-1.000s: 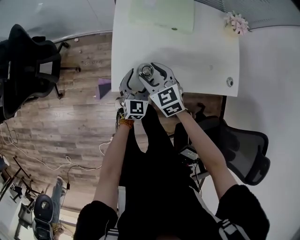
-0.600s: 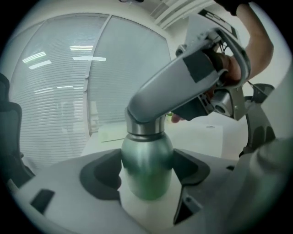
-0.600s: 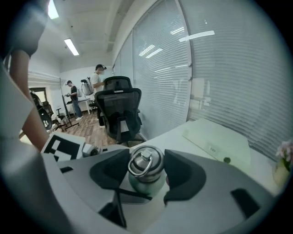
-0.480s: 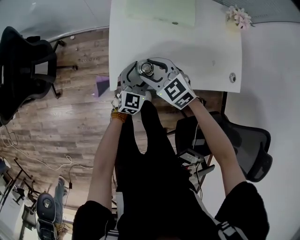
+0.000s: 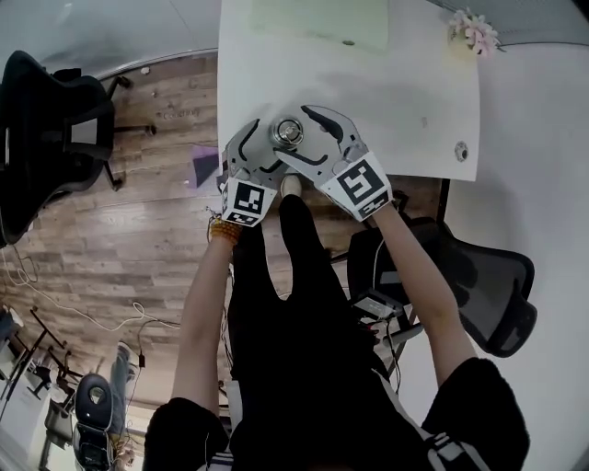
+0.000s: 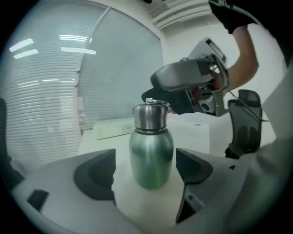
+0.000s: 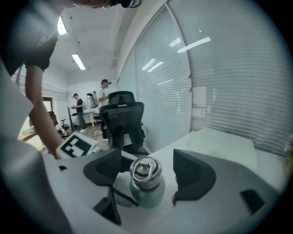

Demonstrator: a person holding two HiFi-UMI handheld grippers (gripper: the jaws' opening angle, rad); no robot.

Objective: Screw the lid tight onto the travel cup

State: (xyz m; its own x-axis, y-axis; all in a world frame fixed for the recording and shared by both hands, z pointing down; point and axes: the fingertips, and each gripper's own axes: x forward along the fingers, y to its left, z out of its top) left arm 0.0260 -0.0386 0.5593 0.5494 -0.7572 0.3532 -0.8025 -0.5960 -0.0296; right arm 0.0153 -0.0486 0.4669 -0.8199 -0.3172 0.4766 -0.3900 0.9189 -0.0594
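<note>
Head view: the travel cup [image 5: 287, 133] stands upright on the white table [image 5: 396, 101], close to the edge nearest the person, with a tool on either side of it. In the left gripper view the left tool [image 6: 146, 173] has its jaws opening and already wide. The green metal body of the cup sits between its dark pads [image 6: 98, 176], with a clear gap on each side, so nothing is gripped. The steel lid [image 6: 149, 116] sits on the neck of the cup, and the other tool hangs just above and behind it. In the right gripper view the right tool [image 7: 147, 176] looks down at the lid from higher up. Its jaws are also opening, and the lid, with its ring handle lying flat on top, stands between the pads without touching either. A pale green mat [image 5: 317, 23] lies at the far side of the table.
</note>
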